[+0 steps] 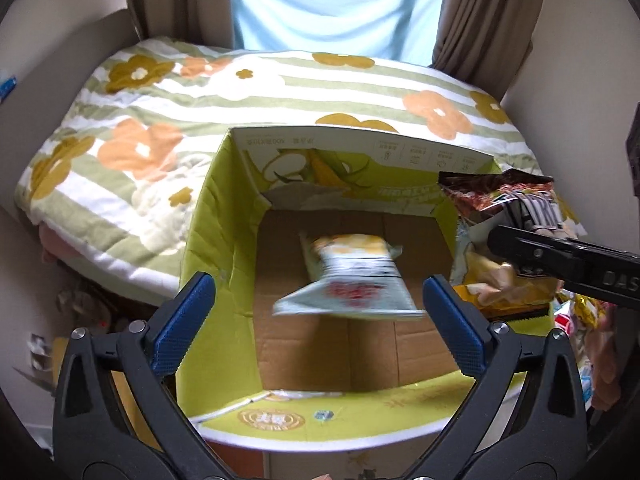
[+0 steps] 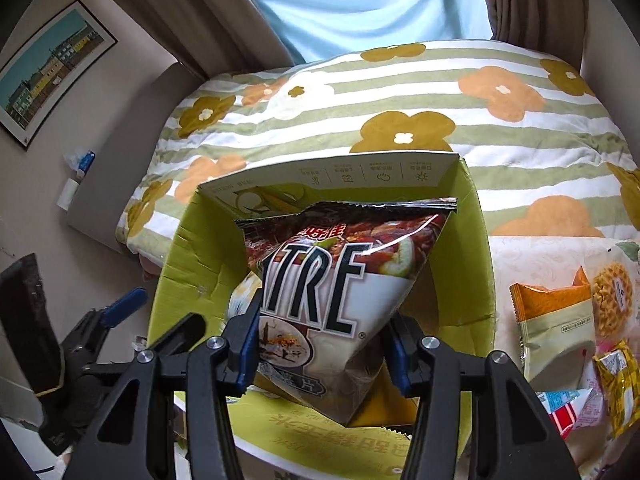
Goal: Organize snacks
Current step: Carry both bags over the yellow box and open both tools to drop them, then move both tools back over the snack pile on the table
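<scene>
Two grippers over one box: a packet drops, a bag waits

Two black hand-held grippers with blue pads work above the open green-flapped cardboard box (image 1: 224, 216), which stands against a bed with a flowered, green-striped quilt (image 1: 160, 92) so both hands can reach straight down into it. The left gripper (image 1: 318, 316) stands spread wide, pads clear of everything, and below it a pale snack packet with yellow and red print (image 1: 348, 276) shows blurred inside the box, seemingly falling to the brown floor. That wide spread looks like a clean release over the middle of the box.

The right gripper (image 2: 320, 352) pinches a large white-and-dark chip bag with bold black lettering (image 2: 332, 280) by its lower end, its top seam leaning over the box mouth. Held there, it is probably queued to go in next without crowding the left hand.

More snacks lie outside on the right: an orange-and-cream wrapped packet (image 2: 556, 324) and a waffle pack (image 2: 612, 300), still to be sorted.
</scene>
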A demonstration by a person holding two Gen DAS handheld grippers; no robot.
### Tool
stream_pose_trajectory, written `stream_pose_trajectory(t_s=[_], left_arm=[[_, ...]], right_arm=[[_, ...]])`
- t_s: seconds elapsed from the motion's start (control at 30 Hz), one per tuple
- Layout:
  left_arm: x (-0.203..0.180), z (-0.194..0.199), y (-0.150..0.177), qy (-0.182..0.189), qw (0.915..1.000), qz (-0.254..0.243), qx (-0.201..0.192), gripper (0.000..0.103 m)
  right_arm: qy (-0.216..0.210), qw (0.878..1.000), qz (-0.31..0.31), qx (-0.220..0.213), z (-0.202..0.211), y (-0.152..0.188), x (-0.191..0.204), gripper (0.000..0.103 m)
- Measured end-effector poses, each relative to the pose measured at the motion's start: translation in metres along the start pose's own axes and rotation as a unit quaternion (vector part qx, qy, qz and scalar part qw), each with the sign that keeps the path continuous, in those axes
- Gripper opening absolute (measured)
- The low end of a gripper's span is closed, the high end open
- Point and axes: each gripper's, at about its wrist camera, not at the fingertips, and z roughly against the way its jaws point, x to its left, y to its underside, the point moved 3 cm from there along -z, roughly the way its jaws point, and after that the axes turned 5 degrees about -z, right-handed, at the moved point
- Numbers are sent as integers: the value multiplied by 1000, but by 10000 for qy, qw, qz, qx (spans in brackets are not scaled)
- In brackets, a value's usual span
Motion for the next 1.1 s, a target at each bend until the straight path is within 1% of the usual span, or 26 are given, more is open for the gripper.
stream_pose_trajectory(t_s=[0.13,0.27,0.33,0.37,0.4,0.43,0.47,0.53,0.6,0.73,0.8,0.9,1.03,1.1], left_arm=[[9,10,11,26,9997,253,7,103],[17,21,16,11,9990,450,-76,103],[20,26,18,-42,9988,482,-115,103],[21,27,18,-53,9987,496,-120,103],[21,30,19,-24,9985,522,-138,103],[22,32,19,37,9983,560,-168,103],[22,36,21,96,9979,605,-197,103],[23,41,27,137,9974,671,-216,103],[23,45,31,142,9972,698,-205,102],[22,52,36,127,9973,690,-221,103],[21,59,37,124,9972,681,-283,102],[18,69,38,172,9970,659,-380,103],[9,80,40,249,9970,560,-469,102],[2,84,42,312,9971,470,-504,103]], right_arm=[[7,9997,114,223,-13,3,1,48],[46,9987,310,390,-22,2,5,48],[186,9975,432,519,-28,1,9,54],[320,9966,516,550,-31,2,10,67],[464,9956,592,553,-32,4,11,86],[520,9950,673,524,-33,7,13,94],[485,9948,761,480,-32,11,15,98],[513,9937,912,398,-29,19,18,99],[488,9931,978,422,-29,26,19,99],[525,9932,862,585,-27,34,16,99],[507,9938,802,573,-22,35,17,99],[456,9953,722,446,-6,37,18,99],[444,9958,795,83,22,43,20,99],[476,9954,827,-29,34,46,20,99]])
